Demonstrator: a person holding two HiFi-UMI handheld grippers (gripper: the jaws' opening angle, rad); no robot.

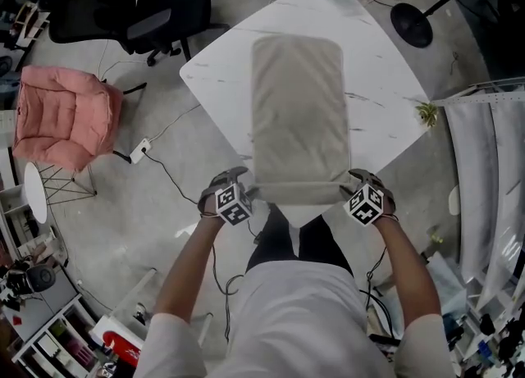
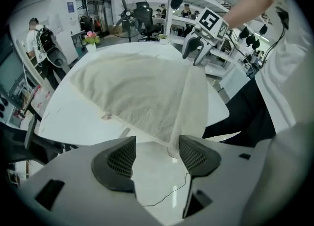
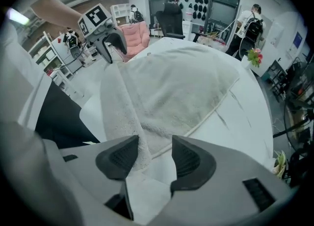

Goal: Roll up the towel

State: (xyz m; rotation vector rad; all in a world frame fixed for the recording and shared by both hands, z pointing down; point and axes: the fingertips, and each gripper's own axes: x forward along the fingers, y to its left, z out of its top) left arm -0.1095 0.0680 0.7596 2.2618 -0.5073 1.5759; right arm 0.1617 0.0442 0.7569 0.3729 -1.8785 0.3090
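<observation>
The towel (image 1: 297,110) is beige, the table (image 1: 379,73) white with grey veining, the armchair (image 1: 66,118) pink.

Operator from above: a white short-sleeved T-shirt (image 1: 295,319) over black trousers (image 1: 295,241). Hand-held tools: the left gripper (image 2: 157,155) and the right gripper (image 3: 154,157) are alike, each a smooth pale-grey shell with small dark rectangular recesses, ending in two dark, rounded-triangular pads (image 2: 120,159) with finely ribbed faces. Each gripper bears a cube (image 1: 232,202) faced with black-and-white square markers, set on a dark grey, curved body.
</observation>
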